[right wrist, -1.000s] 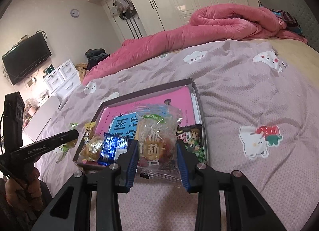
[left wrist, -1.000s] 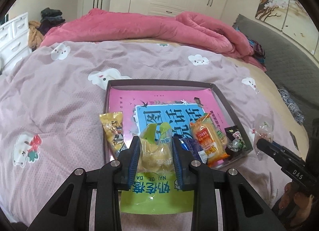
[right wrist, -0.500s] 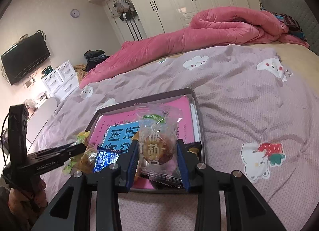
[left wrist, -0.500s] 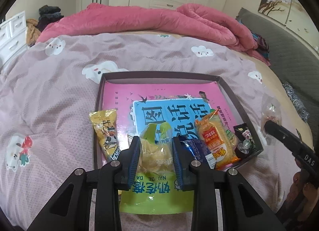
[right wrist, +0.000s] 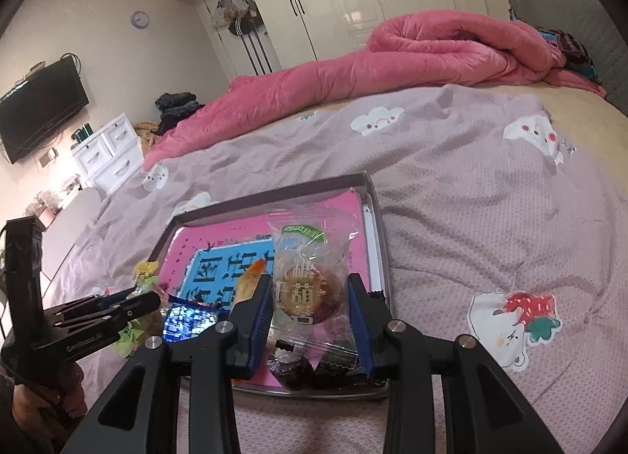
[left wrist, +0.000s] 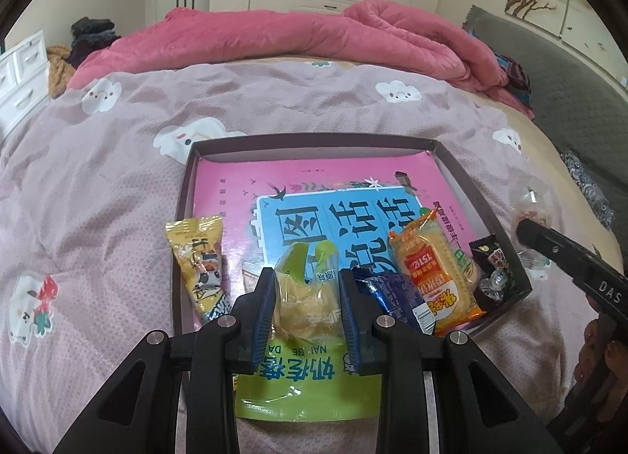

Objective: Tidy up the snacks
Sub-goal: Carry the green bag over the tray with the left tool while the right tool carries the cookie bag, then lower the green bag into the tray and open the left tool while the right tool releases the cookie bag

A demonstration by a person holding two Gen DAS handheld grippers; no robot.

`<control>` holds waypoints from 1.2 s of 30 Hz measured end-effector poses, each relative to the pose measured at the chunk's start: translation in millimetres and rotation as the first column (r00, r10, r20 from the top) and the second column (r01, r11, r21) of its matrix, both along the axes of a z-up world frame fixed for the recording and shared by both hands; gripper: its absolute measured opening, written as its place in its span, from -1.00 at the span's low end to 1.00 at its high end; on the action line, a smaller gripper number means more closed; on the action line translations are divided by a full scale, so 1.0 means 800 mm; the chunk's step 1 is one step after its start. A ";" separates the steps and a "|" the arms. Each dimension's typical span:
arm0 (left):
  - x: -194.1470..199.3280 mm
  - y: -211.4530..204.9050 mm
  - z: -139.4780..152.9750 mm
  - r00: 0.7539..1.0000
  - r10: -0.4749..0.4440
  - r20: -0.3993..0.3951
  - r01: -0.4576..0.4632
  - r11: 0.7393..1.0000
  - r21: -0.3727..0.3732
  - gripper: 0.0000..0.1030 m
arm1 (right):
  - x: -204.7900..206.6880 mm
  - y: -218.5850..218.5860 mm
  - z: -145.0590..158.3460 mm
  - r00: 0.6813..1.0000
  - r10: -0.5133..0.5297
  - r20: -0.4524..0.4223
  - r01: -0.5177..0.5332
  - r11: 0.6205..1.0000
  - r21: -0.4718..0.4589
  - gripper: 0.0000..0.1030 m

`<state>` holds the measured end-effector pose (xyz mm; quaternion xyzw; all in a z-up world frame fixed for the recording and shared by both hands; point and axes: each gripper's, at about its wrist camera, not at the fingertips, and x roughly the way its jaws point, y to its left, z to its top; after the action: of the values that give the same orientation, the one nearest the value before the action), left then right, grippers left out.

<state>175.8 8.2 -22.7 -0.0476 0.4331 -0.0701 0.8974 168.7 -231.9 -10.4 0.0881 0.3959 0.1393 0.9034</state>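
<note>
Snacks sit along the near edge of the shallow tray (left wrist: 463, 175) on the bed's lilac cover (left wrist: 98, 199). Our left gripper (left wrist: 307, 309) clamps a yellow-green snack bag (left wrist: 302, 297) above that edge, between the yellow packet (left wrist: 200, 265) and blue packet (left wrist: 396, 293). Our right gripper (right wrist: 310, 312) pinches a clear-wrapped pastry (right wrist: 306, 277) over the tray's near right corner.

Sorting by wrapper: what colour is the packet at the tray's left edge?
Yellow packet, clearest in the left wrist view.
</note>
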 end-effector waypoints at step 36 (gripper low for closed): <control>-0.005 -0.003 0.010 1.000 0.002 0.010 -0.002 1.000 -0.004 0.05 | -0.001 0.015 -0.016 0.999 0.014 -0.047 -0.016 0.999 -0.048 -0.19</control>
<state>171.6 6.1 -14.9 -0.0496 0.4284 -0.0701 0.8995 167.6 -220.3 -23.0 0.0666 0.4208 0.1344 0.8946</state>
